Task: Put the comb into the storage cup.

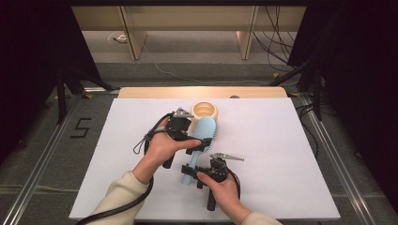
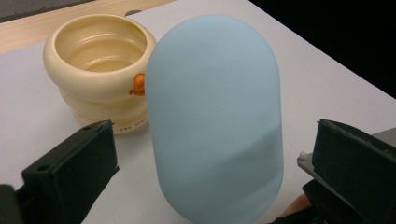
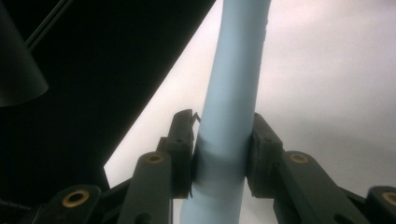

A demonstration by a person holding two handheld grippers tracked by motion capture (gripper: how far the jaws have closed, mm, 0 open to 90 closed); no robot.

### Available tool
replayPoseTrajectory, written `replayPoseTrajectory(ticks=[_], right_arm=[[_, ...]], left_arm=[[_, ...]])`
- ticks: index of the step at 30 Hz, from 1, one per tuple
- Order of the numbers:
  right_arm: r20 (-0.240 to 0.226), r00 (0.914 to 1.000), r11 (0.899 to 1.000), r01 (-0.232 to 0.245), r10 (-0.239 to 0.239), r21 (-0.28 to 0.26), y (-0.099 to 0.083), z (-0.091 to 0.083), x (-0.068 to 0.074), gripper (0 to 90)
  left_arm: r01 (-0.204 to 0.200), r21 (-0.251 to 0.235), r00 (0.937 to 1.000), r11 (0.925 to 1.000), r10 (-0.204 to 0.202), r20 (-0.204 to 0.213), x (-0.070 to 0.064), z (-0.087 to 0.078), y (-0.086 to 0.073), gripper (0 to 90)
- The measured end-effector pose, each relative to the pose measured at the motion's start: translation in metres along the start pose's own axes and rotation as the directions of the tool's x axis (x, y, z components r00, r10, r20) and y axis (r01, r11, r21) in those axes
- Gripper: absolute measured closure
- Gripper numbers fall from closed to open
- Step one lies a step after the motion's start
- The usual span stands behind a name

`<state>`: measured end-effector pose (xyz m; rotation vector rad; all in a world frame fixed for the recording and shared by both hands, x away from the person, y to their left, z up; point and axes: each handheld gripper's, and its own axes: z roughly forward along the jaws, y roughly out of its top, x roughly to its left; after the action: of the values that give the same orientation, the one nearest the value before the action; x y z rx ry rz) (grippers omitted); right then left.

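My right gripper (image 3: 223,154) clamps the blue hairbrush (image 1: 202,136) by its handle above the white table (image 1: 291,154); my left gripper (image 2: 205,177) gapes around its head. Closing carelessly, I risk knocking the cream cup (image 2: 100,70) just beside it.

Cream sleeves (image 1: 123,191) cover both forearms. Each black gripper, left (image 1: 193,139) and right (image 1: 192,174), carries a grey three-cornered plate and trails a thick black cable (image 1: 123,207).
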<state>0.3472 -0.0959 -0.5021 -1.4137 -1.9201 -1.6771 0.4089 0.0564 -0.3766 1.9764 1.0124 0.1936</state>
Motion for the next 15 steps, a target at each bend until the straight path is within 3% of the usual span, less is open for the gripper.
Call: replayPoseTrajectory(ticks=[6, 15], right_arm=[[-0.008, 0.9999, 1.000, 0.009, -0.009, 0.010, 0.000, 0.000, 0.001, 67.8], [-0.013, 0.9998, 1.000, 0.014, -0.014, 0.011, 0.001, -0.001, 0.004, 67.8]], left_arm=[[0.022, -0.006, 0.9998, 0.9997, -0.022, 0.000, 0.002, 0.004, 0.004, 0.0], [0.016, 0.003, 0.9998, 0.9999, -0.016, -0.007, -0.001, 0.013, 0.011, 0.0]])
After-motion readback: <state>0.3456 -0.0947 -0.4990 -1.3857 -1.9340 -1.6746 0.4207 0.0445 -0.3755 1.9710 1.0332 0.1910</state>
